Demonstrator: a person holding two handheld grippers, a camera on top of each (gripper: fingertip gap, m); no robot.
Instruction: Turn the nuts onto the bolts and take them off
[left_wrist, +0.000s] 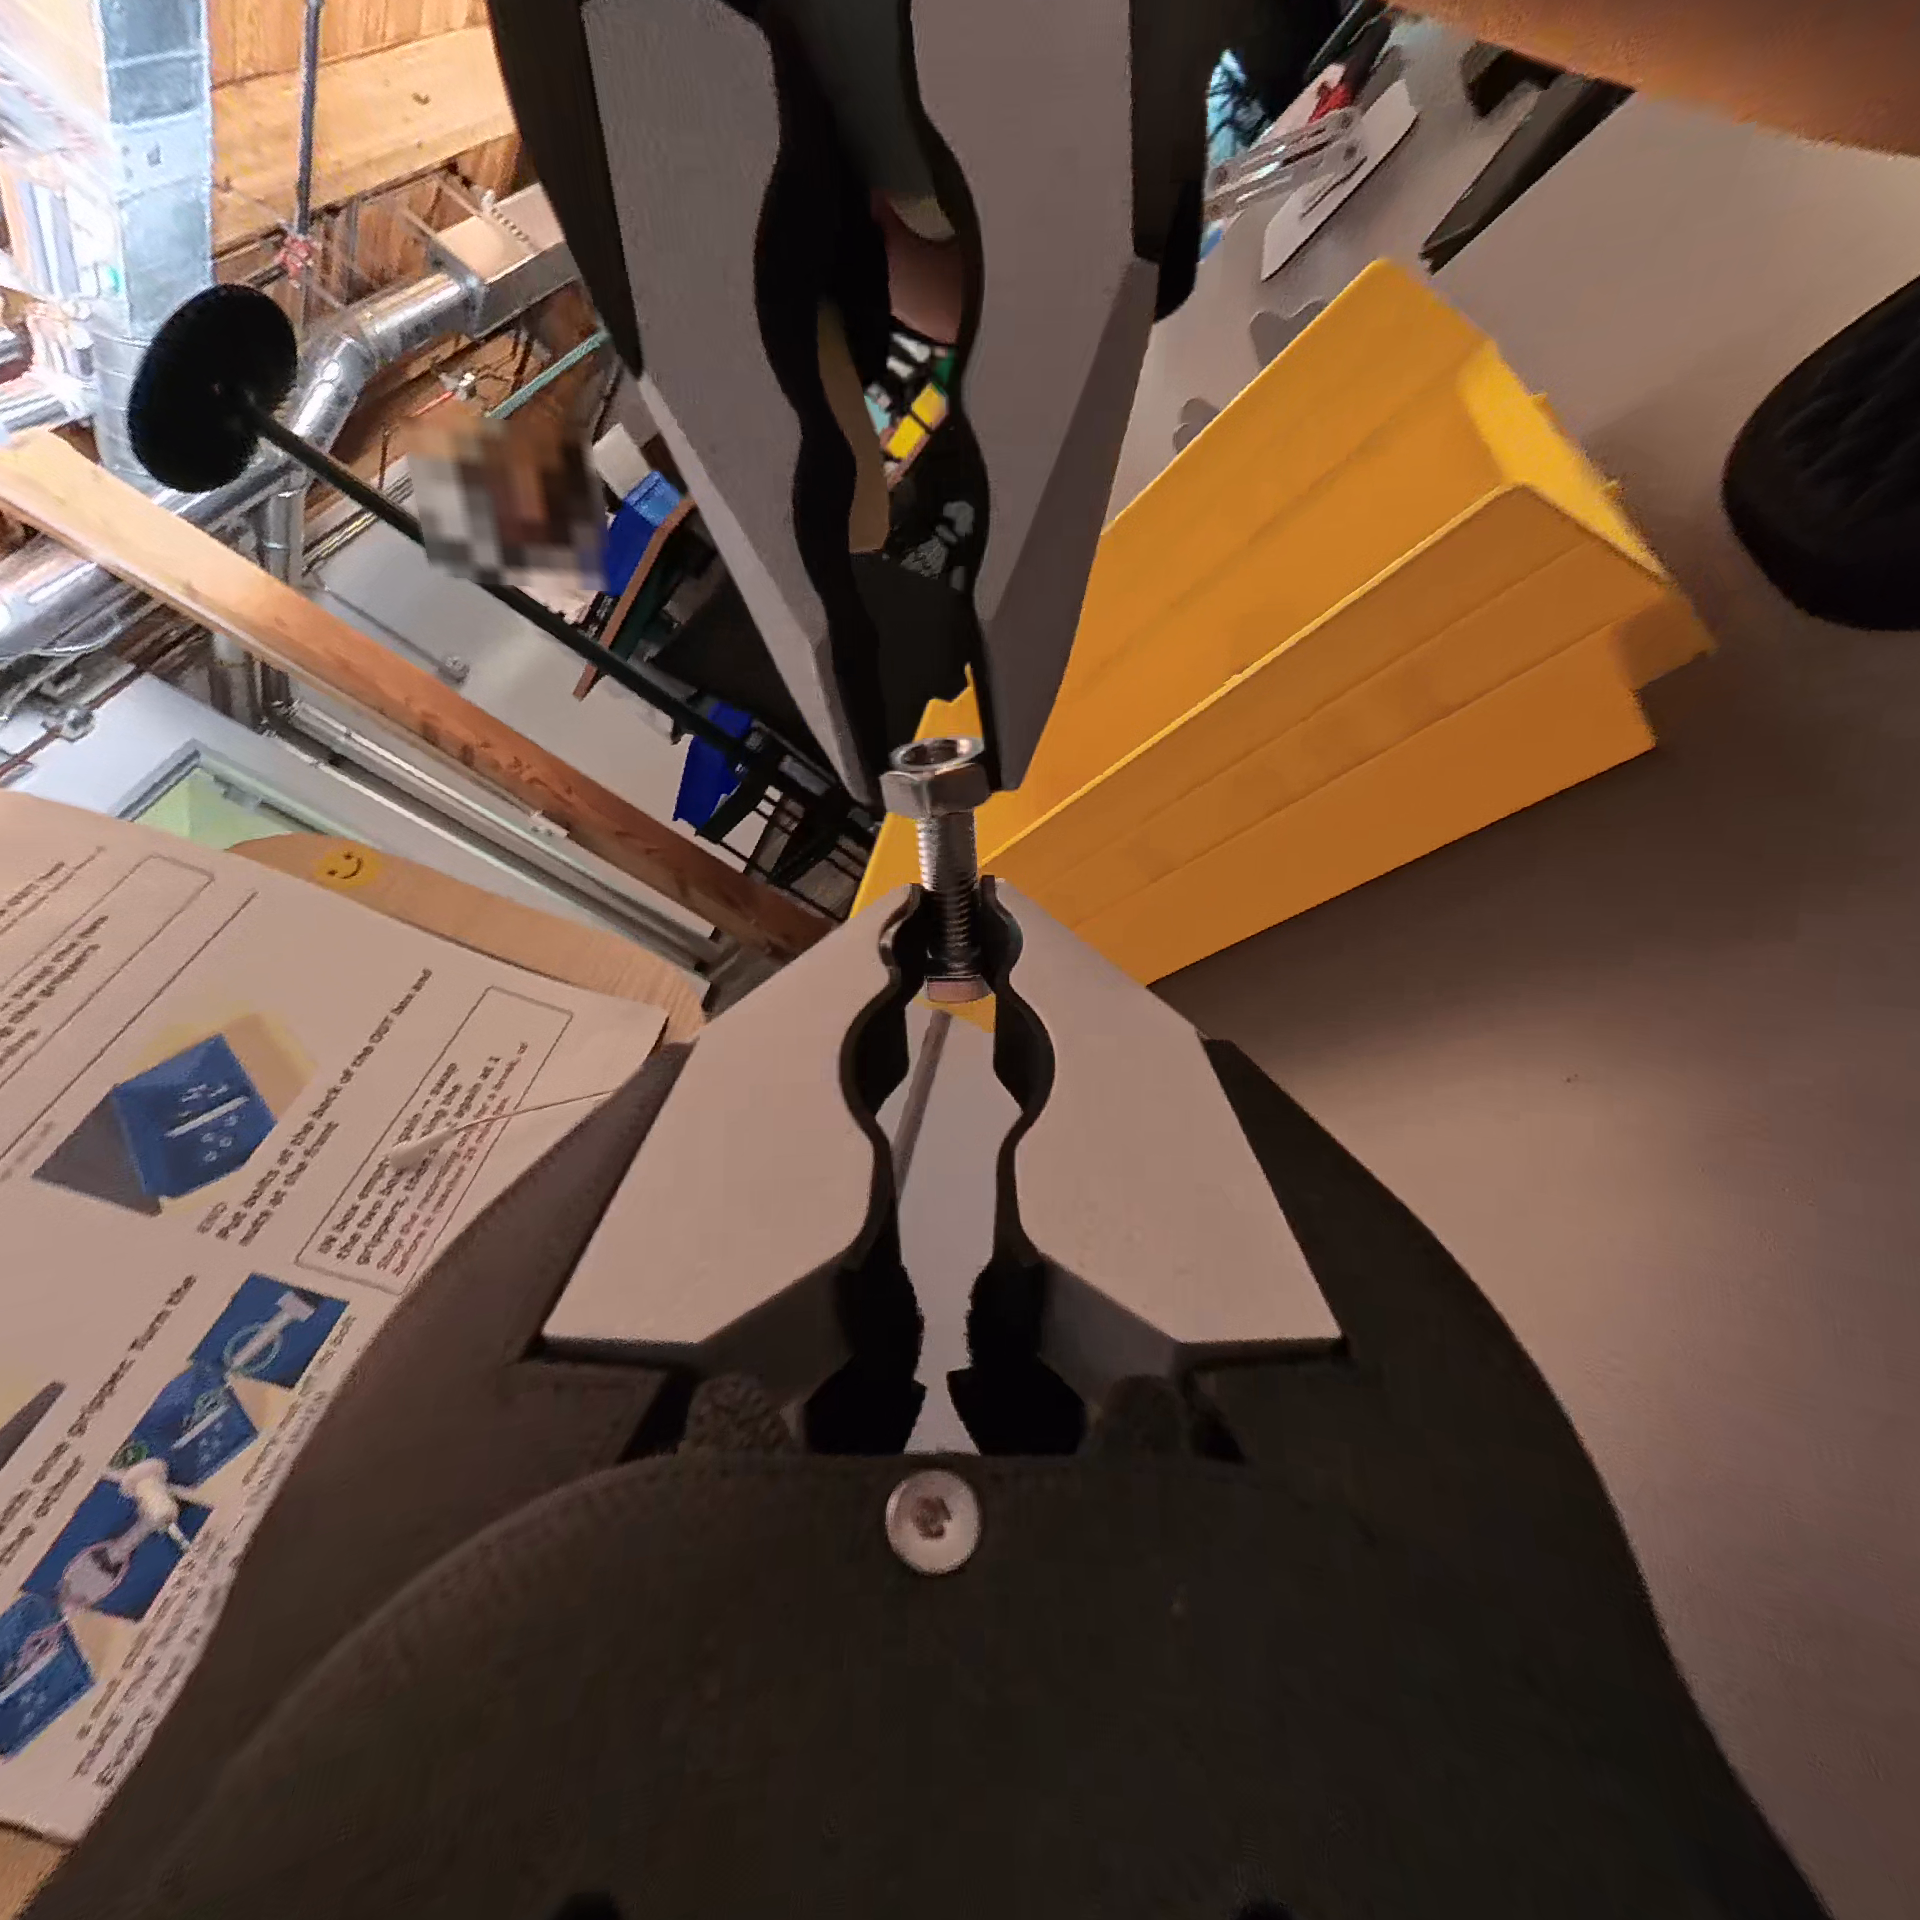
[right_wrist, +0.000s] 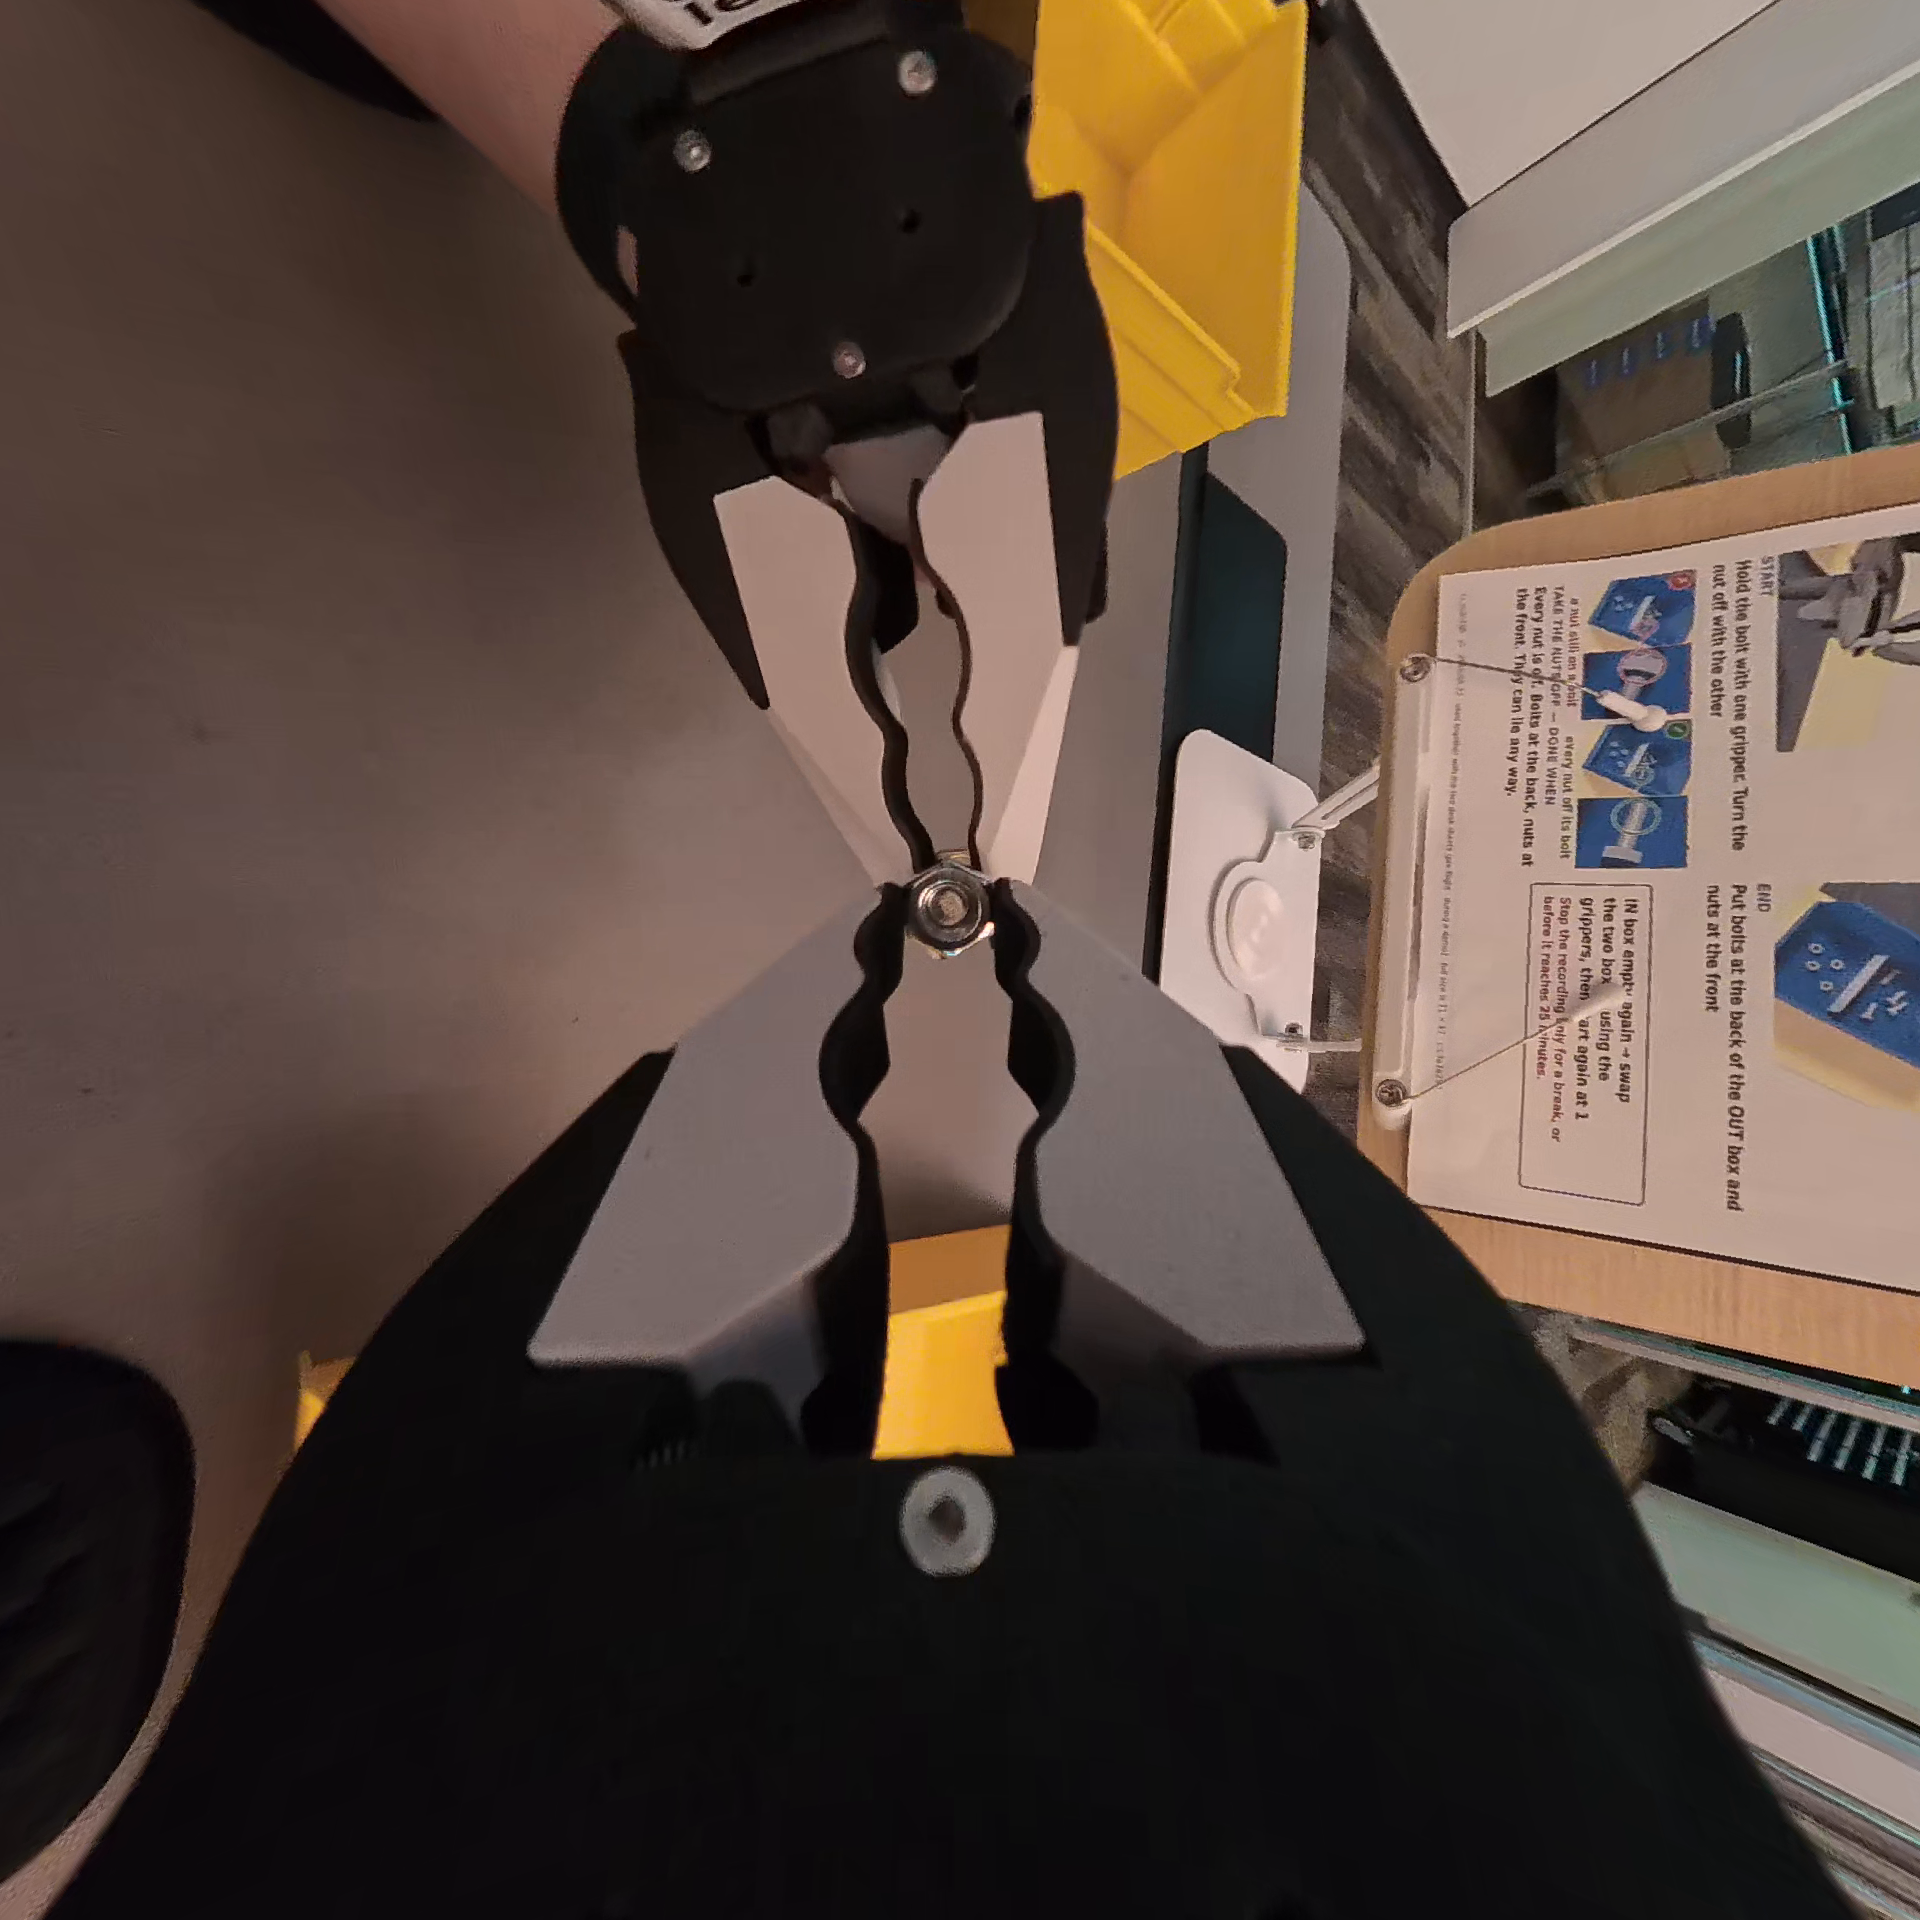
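A silver bolt (left_wrist: 948, 868) is held in the air above the grey table (left_wrist: 1558, 1195). My left gripper (left_wrist: 948, 906) is shut on the bolt's shaft just above its hex head. A silver hex nut (left_wrist: 932, 787) sits at the far end of the thread. My right gripper (left_wrist: 928, 777) comes in from the top of the left wrist view with its fingertips on either side of the nut. In the right wrist view my right gripper (right_wrist: 943, 906) is shut on the nut (right_wrist: 943, 923), seen end on. The left gripper (right_wrist: 943, 854) faces it from above, holding the bolt behind the nut.
Stacked yellow bins (left_wrist: 1320, 644) lie on the table beyond the bolt and also show in the right wrist view (right_wrist: 1174, 208). A printed instruction sheet (left_wrist: 208, 1143) on a wooden board lies to the side (right_wrist: 1621, 935). A white clip stand (right_wrist: 1242, 894) sits at the table edge. Both grippers' tips are close together, under 4 cm apart.
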